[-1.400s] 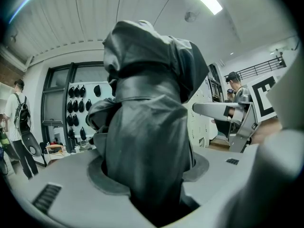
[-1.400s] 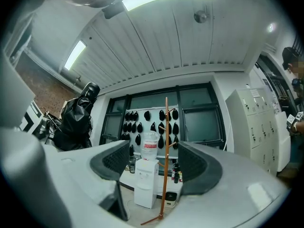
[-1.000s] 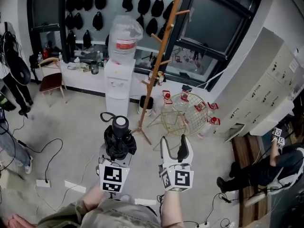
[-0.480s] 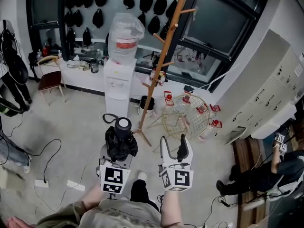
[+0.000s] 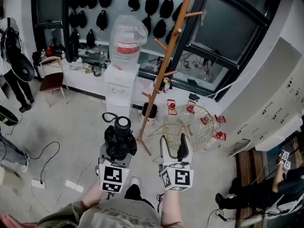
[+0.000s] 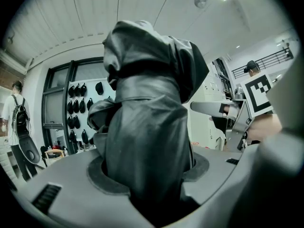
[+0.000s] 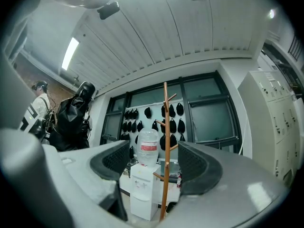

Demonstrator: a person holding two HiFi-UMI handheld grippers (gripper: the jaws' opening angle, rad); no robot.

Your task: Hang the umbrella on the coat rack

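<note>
Left gripper (image 5: 118,148) grips the folded umbrella (image 5: 121,136) upright, near the coat rack (image 5: 164,72). Right gripper (image 5: 176,150) is released and empty. Risk: the strap loop (image 5: 109,116) may miss a peg, so the umbrella could drop.

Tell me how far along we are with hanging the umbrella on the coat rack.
Done: the folded umbrella is picked up, clamped in the left hand-held gripper. In hand: it is held upright, short of the coat rack and not touching it. Left: close the gap and slip its strap loop over a peg. The right hand-held gripper is open and empty.
</note>
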